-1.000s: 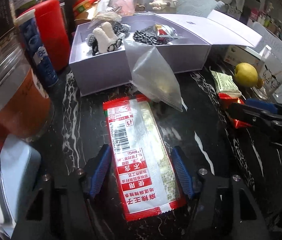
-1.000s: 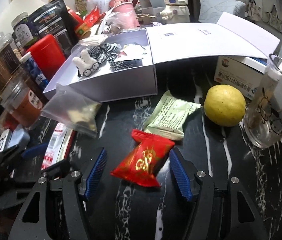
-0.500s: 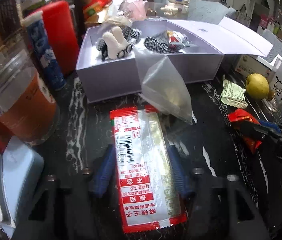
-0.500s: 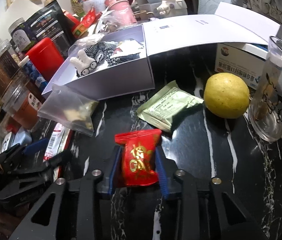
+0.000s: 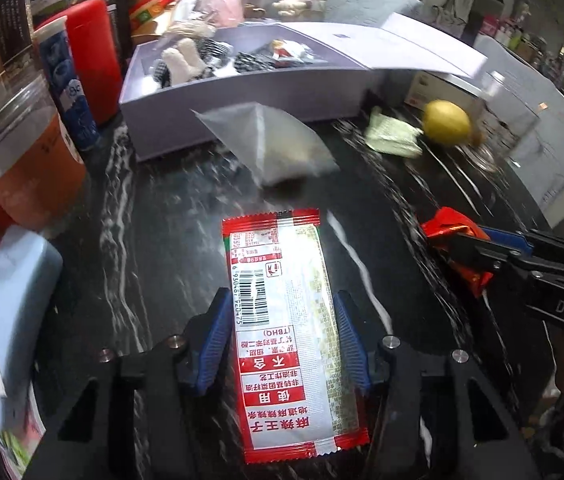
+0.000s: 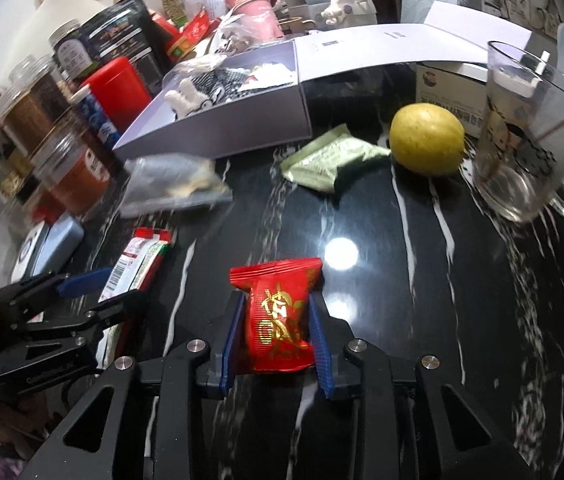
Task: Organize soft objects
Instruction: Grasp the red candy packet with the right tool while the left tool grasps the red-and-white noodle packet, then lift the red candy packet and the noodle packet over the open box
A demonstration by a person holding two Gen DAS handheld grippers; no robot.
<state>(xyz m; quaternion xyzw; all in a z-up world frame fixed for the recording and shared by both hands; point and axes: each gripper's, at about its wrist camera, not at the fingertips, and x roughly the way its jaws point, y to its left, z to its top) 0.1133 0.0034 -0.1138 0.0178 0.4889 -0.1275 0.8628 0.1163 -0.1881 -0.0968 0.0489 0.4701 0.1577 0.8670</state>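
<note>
My left gripper [image 5: 279, 340] is shut on a long red-and-white snack packet [image 5: 286, 320] and holds it above the black marble table [image 5: 161, 240]. My right gripper [image 6: 275, 338] is shut on a red candy packet with gold writing [image 6: 277, 316], which also shows in the left wrist view [image 5: 452, 236]. An open white box [image 5: 241, 92] holding a plush rabbit [image 5: 181, 60] and checked cloth stands at the back. A clear plastic bag [image 5: 277, 148] and a green sachet [image 6: 332, 158] lie in front of it.
A yellow lemon [image 6: 426, 138] and a glass mug [image 6: 526, 132] stand at the right. Jars [image 6: 69, 168], a red canister [image 6: 115, 84] and a blue tube [image 5: 67, 84] crowd the left. A pale blue device [image 5: 9, 292] lies at the near left.
Both grippers closed on their packets and lifted them back from the box. The right gripper closed first on the red candy packet; the left closed on the long packet.
</note>
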